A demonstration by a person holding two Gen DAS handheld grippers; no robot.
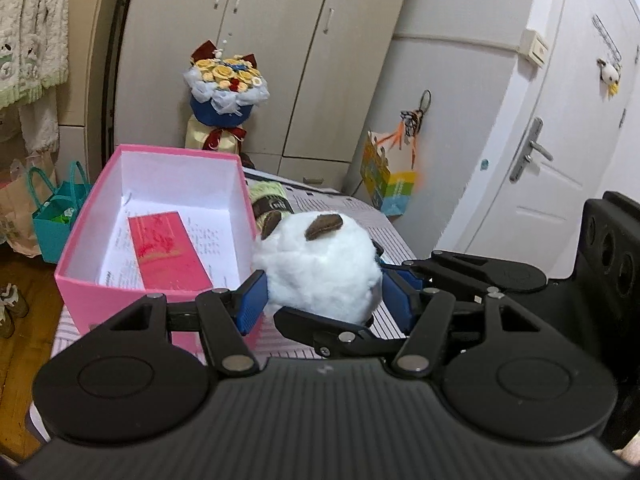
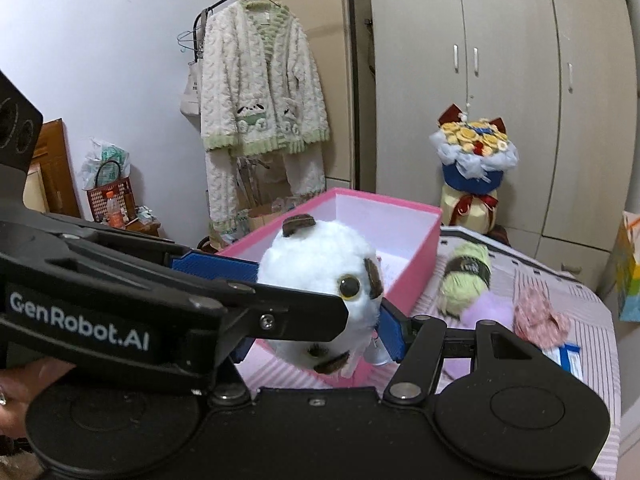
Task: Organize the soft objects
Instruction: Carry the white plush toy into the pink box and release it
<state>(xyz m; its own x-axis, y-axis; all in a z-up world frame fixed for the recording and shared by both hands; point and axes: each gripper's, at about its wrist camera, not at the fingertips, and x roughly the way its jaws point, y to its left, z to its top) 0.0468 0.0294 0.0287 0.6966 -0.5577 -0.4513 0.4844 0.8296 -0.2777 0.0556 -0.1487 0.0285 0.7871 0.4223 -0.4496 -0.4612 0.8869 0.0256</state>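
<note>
Your left gripper (image 1: 324,300) and right gripper (image 2: 320,304) both pinch the white plush toy (image 1: 320,268), lifted just beside the pink box (image 1: 80,240). Inside that box lie printed papers (image 1: 120,240) and a red envelope (image 1: 168,252).

Left wrist view: mounted behind the left gripper (image 1: 324,300), angled slightly downward, facing wardrobe and door, close to the white plush toy (image 1: 318,268). Right wrist view: mounted behind the right gripper (image 2: 320,304), facing the hanging cardigan (image 2: 260,80), equally close. Shared: plush toy, pink box (image 1: 80,256), bouquet (image 1: 226,80), wardrobe.
</note>
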